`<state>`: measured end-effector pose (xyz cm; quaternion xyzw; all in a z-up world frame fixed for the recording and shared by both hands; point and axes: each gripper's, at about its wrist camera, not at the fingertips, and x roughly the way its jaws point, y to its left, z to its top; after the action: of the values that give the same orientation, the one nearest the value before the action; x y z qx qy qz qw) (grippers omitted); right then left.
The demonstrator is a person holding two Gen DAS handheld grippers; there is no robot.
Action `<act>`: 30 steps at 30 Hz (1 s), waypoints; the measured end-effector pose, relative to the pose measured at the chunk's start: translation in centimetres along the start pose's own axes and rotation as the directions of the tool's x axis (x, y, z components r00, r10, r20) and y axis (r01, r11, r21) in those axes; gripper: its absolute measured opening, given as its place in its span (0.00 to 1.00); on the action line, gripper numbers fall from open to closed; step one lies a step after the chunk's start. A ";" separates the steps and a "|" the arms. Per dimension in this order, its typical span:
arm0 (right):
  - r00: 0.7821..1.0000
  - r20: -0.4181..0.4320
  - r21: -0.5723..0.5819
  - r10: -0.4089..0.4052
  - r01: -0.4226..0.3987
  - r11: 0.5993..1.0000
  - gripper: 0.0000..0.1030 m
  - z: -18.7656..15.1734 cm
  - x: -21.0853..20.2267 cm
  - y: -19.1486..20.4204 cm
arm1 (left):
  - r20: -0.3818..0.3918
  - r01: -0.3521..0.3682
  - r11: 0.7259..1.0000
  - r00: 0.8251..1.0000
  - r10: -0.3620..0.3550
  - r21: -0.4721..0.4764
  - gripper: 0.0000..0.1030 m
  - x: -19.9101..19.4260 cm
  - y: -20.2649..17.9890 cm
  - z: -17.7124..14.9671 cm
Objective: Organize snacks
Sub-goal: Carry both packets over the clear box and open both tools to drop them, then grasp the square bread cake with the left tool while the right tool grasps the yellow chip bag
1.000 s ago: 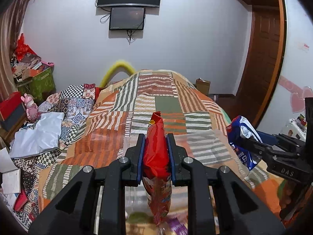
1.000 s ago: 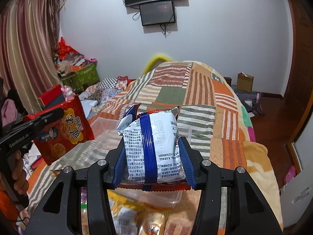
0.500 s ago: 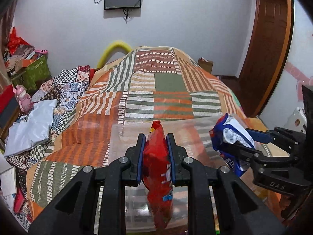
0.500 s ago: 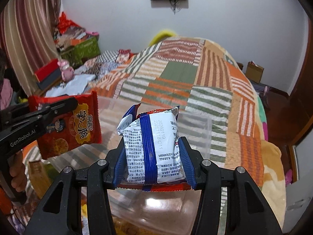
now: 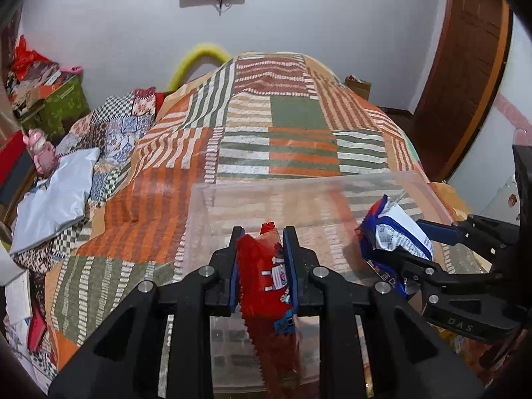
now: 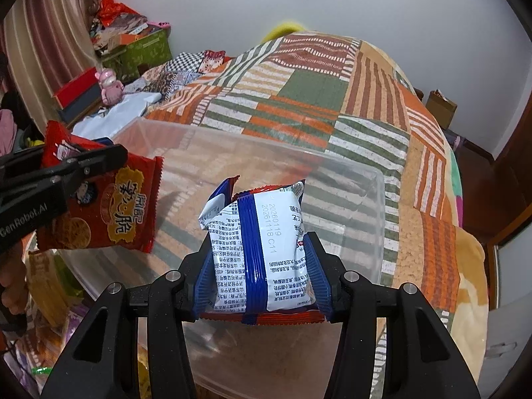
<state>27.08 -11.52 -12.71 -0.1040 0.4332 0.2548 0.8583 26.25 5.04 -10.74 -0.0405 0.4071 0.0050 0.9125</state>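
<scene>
We count two snack packets, one red (image 6: 99, 206) and one white-and-blue (image 6: 262, 249), two claws and one clear bin (image 6: 375, 219).

On the white and blue snack packet (image 6: 259, 249) clamped in the right tool (image 6: 262, 272), the printed dates "2026019" and "20261118 C11" are read, running sideways beside the blue seam; the rest of its back is covered in small Chinese print, too fine to be made out; on the red snack bag (image 6: 106, 206) gripped by the left tool (image 6: 99, 163), large yellow Chinese characters are seen, the largest being "脆"; on the black body of the left tool, "GenRobot.AI" is printed in white, its first letter cut off at the frame edge; on the right tool (image 5: 392, 252), seen from the left wrist view, the letters "DAS" are embossed.
</scene>
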 end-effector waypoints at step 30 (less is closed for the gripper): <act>0.976 0.209 0.016 -0.057 0.054 0.998 0.64 -2.8 -10.6 1.6 | 0.119 -0.048 0.999 0.992 0.049 -0.009 0.76 -10.5 1.4 -5.1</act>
<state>19.06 -14.94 -5.88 -0.0843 0.3387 0.2381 0.9064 15.37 6.32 -6.45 -0.0327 0.3528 0.0309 0.9346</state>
